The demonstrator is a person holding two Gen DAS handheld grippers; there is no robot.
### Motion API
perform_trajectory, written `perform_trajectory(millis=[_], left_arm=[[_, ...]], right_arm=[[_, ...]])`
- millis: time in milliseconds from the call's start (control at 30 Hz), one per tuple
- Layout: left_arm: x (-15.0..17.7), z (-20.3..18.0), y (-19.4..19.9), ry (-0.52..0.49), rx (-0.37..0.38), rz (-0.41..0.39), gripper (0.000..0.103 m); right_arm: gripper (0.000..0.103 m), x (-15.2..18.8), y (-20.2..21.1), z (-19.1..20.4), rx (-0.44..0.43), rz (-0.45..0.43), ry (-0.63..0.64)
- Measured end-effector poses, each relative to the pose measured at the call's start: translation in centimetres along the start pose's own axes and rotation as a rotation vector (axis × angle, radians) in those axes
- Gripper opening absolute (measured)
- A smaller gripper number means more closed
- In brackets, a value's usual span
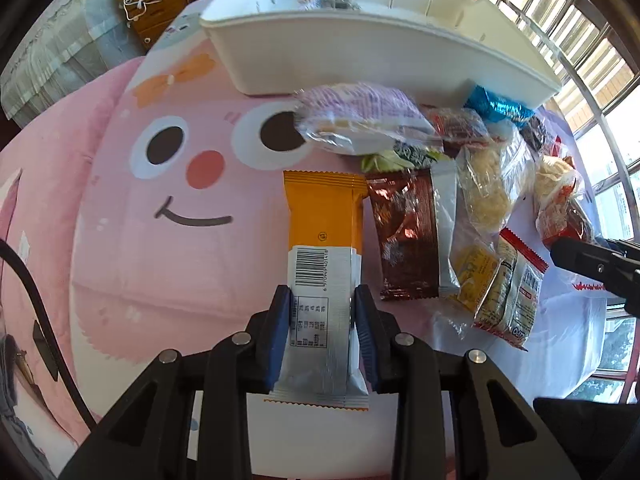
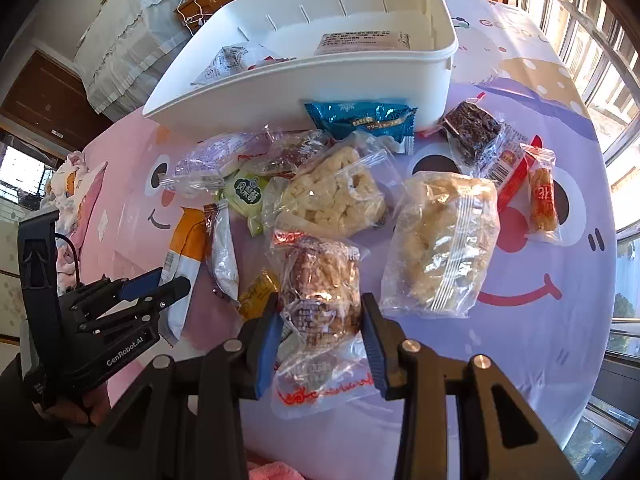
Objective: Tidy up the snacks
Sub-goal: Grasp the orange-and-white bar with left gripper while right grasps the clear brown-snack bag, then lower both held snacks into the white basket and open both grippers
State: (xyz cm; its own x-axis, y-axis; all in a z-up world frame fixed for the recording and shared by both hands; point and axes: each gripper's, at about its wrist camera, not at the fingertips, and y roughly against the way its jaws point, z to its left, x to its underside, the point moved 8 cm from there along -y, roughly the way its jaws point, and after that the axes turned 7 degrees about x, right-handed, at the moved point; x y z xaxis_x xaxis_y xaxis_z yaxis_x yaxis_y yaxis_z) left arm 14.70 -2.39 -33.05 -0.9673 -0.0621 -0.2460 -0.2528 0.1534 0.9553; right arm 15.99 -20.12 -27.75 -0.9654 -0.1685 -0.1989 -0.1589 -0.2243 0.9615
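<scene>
My left gripper [image 1: 322, 300] is shut on an orange and silver snack bar [image 1: 325, 236], its blue pads pressing the silver end with the barcode. The same bar [image 2: 185, 254] shows in the right wrist view, held by that gripper [image 2: 160, 286] at the lower left. My right gripper [image 2: 320, 312] is shut on a clear packet with red print holding a brown nutty cake [image 2: 320, 300]. A white plastic bin [image 1: 376, 44], also seen as the bin [image 2: 304, 80], stands at the far side with a couple of packets inside.
Loose snacks lie between the bin and the grippers: a purple-print packet [image 1: 360, 120], a brown foil pack [image 1: 404, 236], two clear bags of puffed rice [image 2: 440, 240], a blue wrapper [image 2: 360, 118], a dark cake [image 2: 474, 128]. A pink and lilac cartoon cloth [image 1: 160, 200] covers the table. Window bars run along the right.
</scene>
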Motion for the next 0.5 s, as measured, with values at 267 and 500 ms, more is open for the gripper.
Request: perform_trajectory(millis=[267, 500], left_arm=[[-1.6, 3.3, 4.4, 0.014, 0.015, -0.070, 0.030], [-4.9, 5.8, 8.5, -0.018, 0.031, -0.133, 0.030]], right_arm=[[0.038, -1.7, 2.7, 2.8, -0.018, -0.071, 0.035], [0.038, -4.5, 4.8, 6.1, -0.031, -0.146, 0.074]])
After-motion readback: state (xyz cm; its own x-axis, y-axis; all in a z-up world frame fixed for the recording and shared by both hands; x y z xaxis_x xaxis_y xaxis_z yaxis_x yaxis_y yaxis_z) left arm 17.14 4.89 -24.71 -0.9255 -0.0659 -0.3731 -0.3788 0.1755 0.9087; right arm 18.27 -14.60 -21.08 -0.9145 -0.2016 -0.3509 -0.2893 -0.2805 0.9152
